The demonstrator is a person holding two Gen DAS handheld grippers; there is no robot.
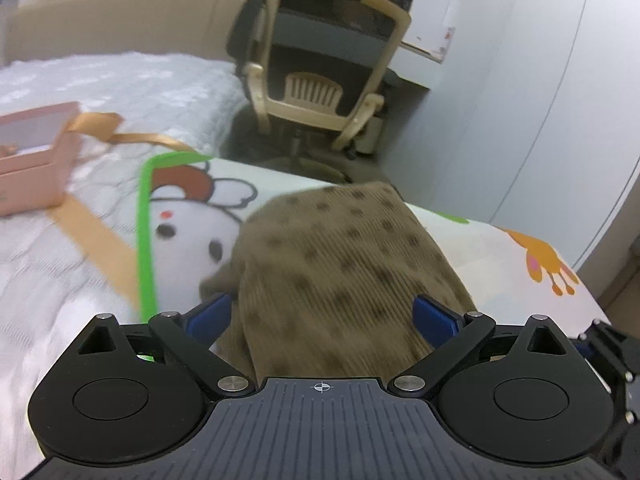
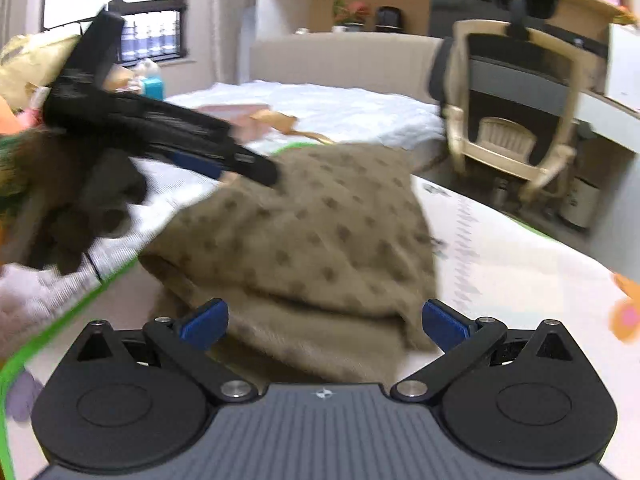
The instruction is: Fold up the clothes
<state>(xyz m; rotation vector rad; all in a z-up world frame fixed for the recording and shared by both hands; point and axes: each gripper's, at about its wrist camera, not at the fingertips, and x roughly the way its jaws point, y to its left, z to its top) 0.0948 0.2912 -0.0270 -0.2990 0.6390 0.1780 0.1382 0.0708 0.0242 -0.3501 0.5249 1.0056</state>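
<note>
A bed (image 1: pixel 100 80) with a white cover fills the room behind, and a cartoon-printed mat (image 1: pixel 188 208) with a green border lies across its near end. On the mat sits the brown spotted garment (image 2: pixel 304 236), bunched and folded over on itself (its lower layer shows at the near edge). An office chair (image 1: pixel 320 64) stands beyond the bed. A pink box (image 1: pixel 36 152) with a gold ribbon rests on the cover, left of the mat. The left gripper (image 1: pixel 323 312) is spread wide with the cloth between its blue fingers. The right gripper (image 2: pixel 325 318) is likewise spread apart, over the garment's near fold.
</note>
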